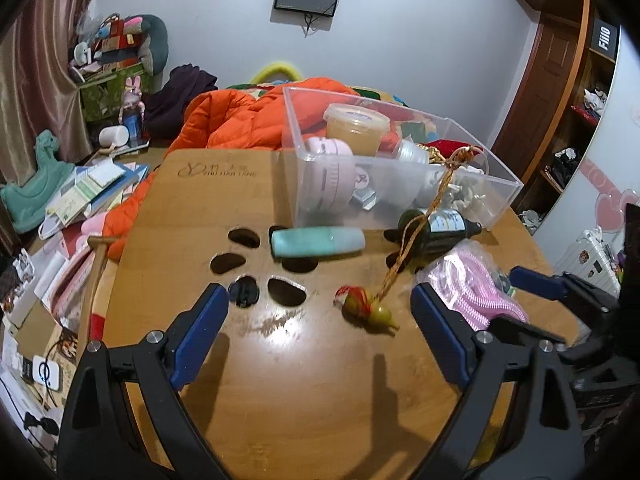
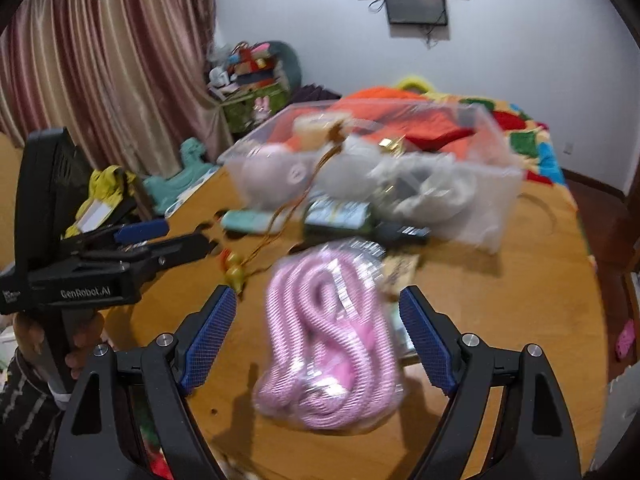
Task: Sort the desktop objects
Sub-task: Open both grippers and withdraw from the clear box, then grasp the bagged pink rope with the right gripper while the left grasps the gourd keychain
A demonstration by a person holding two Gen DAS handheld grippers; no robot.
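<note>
A clear plastic bin stands on the wooden table and holds a pink round thing, a yellow-lidded jar and white bits. In front of it lie a teal tube, a dark bottle and a small gourd charm whose brown cord runs up over the bin wall. A bagged pink rope lies between the fingers of my open right gripper; the bag also shows in the left wrist view. My left gripper is open and empty just in front of the gourd charm.
The wooden table has several oval cut-outs left of centre. An orange jacket lies behind the bin. Books and papers pile up at the left. The right wrist view is motion-blurred.
</note>
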